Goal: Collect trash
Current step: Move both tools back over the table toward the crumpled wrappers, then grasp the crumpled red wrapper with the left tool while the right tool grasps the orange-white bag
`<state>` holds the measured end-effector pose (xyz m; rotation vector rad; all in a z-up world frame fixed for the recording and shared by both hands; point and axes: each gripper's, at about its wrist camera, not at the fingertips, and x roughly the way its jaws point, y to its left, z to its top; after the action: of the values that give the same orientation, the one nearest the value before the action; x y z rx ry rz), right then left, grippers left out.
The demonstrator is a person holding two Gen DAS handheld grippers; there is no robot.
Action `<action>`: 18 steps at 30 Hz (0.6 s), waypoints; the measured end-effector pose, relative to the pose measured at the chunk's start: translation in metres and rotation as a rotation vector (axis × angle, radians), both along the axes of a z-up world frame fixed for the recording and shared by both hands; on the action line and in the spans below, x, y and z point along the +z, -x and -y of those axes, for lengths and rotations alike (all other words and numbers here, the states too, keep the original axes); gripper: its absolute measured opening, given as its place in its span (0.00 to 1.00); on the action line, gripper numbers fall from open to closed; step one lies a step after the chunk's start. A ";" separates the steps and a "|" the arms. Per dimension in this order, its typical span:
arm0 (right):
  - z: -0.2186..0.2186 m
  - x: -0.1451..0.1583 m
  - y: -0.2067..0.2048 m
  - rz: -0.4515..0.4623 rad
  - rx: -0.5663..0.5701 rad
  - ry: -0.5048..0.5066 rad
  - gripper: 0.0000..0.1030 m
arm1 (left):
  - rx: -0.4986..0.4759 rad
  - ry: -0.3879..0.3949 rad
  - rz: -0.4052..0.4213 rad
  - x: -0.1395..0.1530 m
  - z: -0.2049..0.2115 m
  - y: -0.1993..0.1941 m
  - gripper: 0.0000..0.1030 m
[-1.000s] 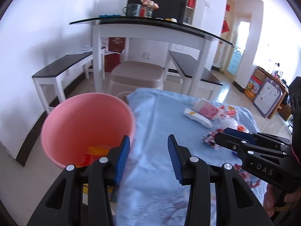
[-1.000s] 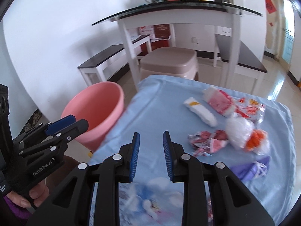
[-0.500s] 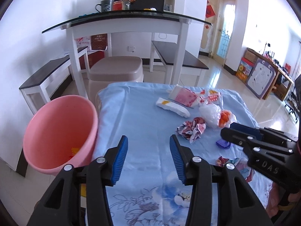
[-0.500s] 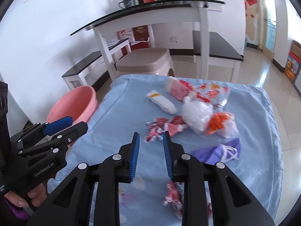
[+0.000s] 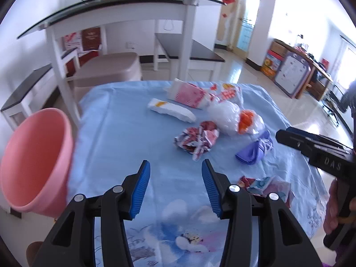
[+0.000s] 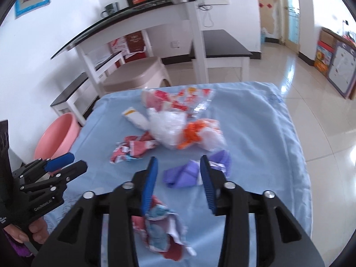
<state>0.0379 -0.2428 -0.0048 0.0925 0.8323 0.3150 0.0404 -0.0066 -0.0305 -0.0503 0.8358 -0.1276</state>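
Trash lies on a blue cloth (image 5: 124, 133): a crumpled red-and-white wrapper (image 5: 195, 138), a white plastic bag (image 5: 224, 115), an orange-and-white bag (image 5: 249, 122), a white packet (image 5: 171, 110), a pink pack (image 5: 187, 94) and a purple wrapper (image 6: 184, 174). My right gripper (image 6: 178, 162) hovers just short of the purple wrapper, its jaws opening, pads not touching it. A crumpled pink-and-blue wrapper (image 6: 160, 229) lies under its left finger. My left gripper (image 5: 175, 166) hangs over bare cloth short of the red-and-white wrapper, its empty jaws opening. A pink bucket (image 5: 33, 160) stands off the cloth's left edge.
Behind the cloth stand a beige stool (image 5: 106, 71), a white table with a dark glass top (image 5: 124, 6) and dark benches (image 5: 191, 51). Glossy tiled floor (image 6: 322, 115) lies to the right. A hand (image 6: 33, 231) holds the left gripper's handle.
Both grippers have swung right, away from the pink bucket and over the trash. The right gripper's jaws have widened; the left's widened slightly.
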 end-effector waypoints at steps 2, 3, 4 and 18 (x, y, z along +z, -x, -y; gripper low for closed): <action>0.011 -0.005 -0.004 -0.013 -0.022 -0.002 0.40 | -0.025 0.004 0.000 -0.003 0.005 -0.003 0.46; 0.015 -0.007 -0.005 -0.016 -0.029 -0.004 0.40 | -0.040 0.006 0.000 -0.004 0.009 -0.005 0.46; 0.019 -0.009 -0.007 -0.021 -0.037 -0.007 0.40 | -0.053 0.008 -0.001 -0.005 0.012 -0.009 0.46; 0.038 -0.028 -0.032 -0.064 -0.050 -0.010 0.40 | -0.091 -0.057 -0.047 -0.042 0.041 -0.055 0.15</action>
<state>0.0704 -0.2803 -0.0324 0.1334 0.8899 0.2704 0.0954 -0.0471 -0.0722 0.0390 0.8882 -0.1887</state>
